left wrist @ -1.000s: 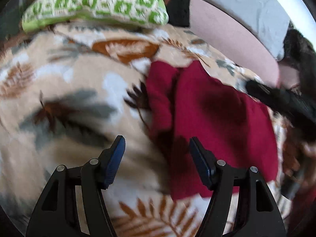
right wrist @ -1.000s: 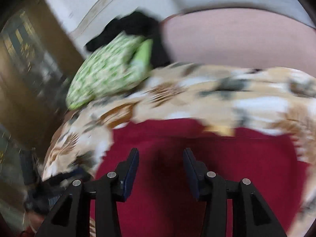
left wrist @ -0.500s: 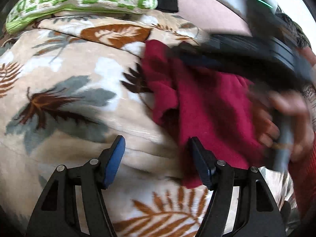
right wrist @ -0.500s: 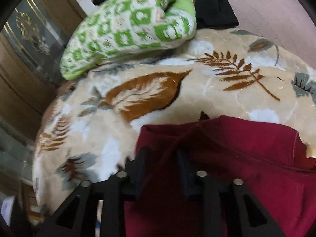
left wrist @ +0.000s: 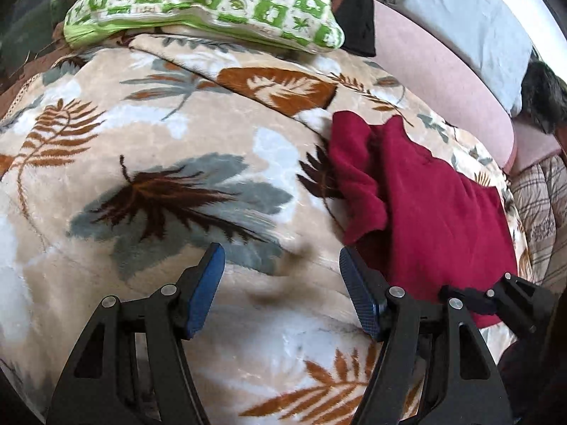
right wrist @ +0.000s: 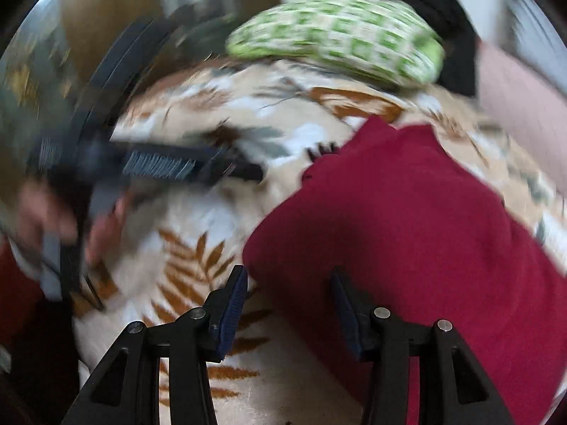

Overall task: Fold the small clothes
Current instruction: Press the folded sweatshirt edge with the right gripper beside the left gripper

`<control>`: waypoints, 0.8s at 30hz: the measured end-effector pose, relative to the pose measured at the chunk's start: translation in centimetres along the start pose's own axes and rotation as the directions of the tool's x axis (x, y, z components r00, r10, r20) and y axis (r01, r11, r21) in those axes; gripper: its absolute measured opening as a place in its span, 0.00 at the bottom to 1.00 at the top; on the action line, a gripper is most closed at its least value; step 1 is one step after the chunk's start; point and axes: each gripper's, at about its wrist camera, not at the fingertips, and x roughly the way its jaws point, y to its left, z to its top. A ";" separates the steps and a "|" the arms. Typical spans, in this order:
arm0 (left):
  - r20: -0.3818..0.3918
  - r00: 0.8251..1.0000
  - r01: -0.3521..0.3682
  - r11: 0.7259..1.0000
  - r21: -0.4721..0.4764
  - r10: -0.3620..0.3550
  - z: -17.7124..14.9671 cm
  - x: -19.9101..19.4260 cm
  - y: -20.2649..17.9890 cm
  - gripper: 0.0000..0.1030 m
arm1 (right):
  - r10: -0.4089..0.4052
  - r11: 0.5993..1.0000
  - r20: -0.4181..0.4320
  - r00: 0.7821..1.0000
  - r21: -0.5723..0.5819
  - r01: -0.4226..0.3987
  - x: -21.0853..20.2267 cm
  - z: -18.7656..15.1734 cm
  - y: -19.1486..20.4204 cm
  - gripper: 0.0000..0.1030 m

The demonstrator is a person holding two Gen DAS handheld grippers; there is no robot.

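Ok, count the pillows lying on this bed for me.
2: a green-and-white patterned pillow at the head of the leaf-print blanket, and a plain grey pillow to its right. Others may lie out of view.

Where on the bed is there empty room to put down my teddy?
The widest bare stretch of leaf blanket lies between the green pillow and the left gripper, beside the red garment. It is crowded on the garment's side, where the right gripper hangs open at its edge.

Leaf-print blanket (left wrist: pixel 184 163) carries a crumpled red garment (left wrist: pixel 425 205) at three o'clock, green-checked pillow (left wrist: pixel 212 3) at twelve.
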 end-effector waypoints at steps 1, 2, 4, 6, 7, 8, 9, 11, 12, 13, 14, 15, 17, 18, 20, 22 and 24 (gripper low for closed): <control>-0.002 1.000 0.006 1.000 -0.007 -0.006 0.1 0.1 0.1 0.66 | -0.054 0.997 -0.032 0.998 -0.057 0.052 0.8 0.0 0.7 0.45; -0.003 1.000 0.009 1.000 -0.013 -0.009 0.3 0.2 0.2 0.66 | -0.074 0.992 -0.052 0.996 -0.104 0.068 1.5 -0.1 1.2 0.45; -0.005 1.000 0.004 1.000 -0.021 -0.004 0.3 0.3 0.3 0.66 | -0.083 0.991 -0.049 0.995 -0.108 0.078 2.0 0.0 1.3 0.45; -0.003 1.000 0.008 1.000 -0.024 -0.009 0.3 0.2 0.2 0.66 | -0.074 0.996 -0.037 0.997 -0.057 0.072 2.2 0.7 0.5 0.35; 0.003 1.000 0.014 1.000 -0.026 -0.014 0.4 0.0 0.3 0.66 | -0.056 0.998 -0.021 0.998 -0.003 0.056 2.1 1.3 -0.2 0.30; 0.010 1.000 0.022 0.999 -0.030 -0.022 0.5 -0.3 0.3 0.66 | -0.025 0.998 -0.001 1.000 0.061 0.025 1.8 1.6 -0.9 0.23; 0.015 0.999 0.029 0.999 -0.033 -0.029 0.6 -0.5 0.4 0.66 | 0.029 0.987 0.036 0.999 0.156 -0.034 1.3 1.9 -2.1 0.22; 0.028 0.999 0.043 0.998 -0.039 -0.042 0.8 -0.9 0.6 0.66 | 0.128 0.930 0.113 0.985 0.332 -0.159 1.0 1.5 -4.2 0.22; 0.030 0.999 0.045 0.998 -0.039 -0.044 0.8 -0.9 0.6 0.66 | 0.149 0.915 0.114 0.982 0.362 -0.180 1.1 1.0 -3.9 0.22; 0.028 0.999 0.042 0.998 -0.038 -0.041 0.9 -0.9 0.6 0.66 | 0.160 0.914 0.092 0.983 0.362 -0.183 1.7 0.6 -3.6 0.22; 0.024 0.999 0.037 0.999 -0.034 -0.036 0.9 -0.8 0.5 0.66 | 0.162 0.926 0.051 0.985 0.337 -0.170 2.2 0.3 -2.8 0.24; 0.022 0.999 0.033 0.999 -0.030 -0.033 0.9 -0.8 0.4 0.66 | 0.148 0.939 0.037 0.988 0.310 -0.152 2.1 0.1 -2.2 0.25; 0.025 0.999 0.020 1.000 -0.010 -0.020 0.8 -0.8 0.1 0.66 | 0.168 0.939 0.052 0.984 0.296 -0.176 1.1 0.3 -2.0 0.32; 0.029 1.000 0.013 1.000 -0.004 -0.013 0.8 -0.9 0.0 0.66 | 0.199 0.928 0.060 0.978 0.309 -0.207 0.5 0.3 -2.2 0.41; 0.037 0.999 -0.007 1.000 0.006 0.006 0.8 -1.0 -0.2 0.66 | 0.261 0.896 0.120 0.958 0.338 -0.287 -1.2 0.6 -2.8 0.45; 0.043 0.999 -0.011 1.000 0.010 0.011 0.8 -1.1 -0.2 0.66 | 0.210 0.904 0.152 0.966 0.347 -0.251 -2.3 1.1 -3.2 0.45; 0.040 0.999 -0.015 1.000 0.009 0.014 0.7 -1.1 -0.2 0.66 | 0.143 0.897 0.169 0.975 0.394 -0.200 -2.5 2.2 -5.0 0.45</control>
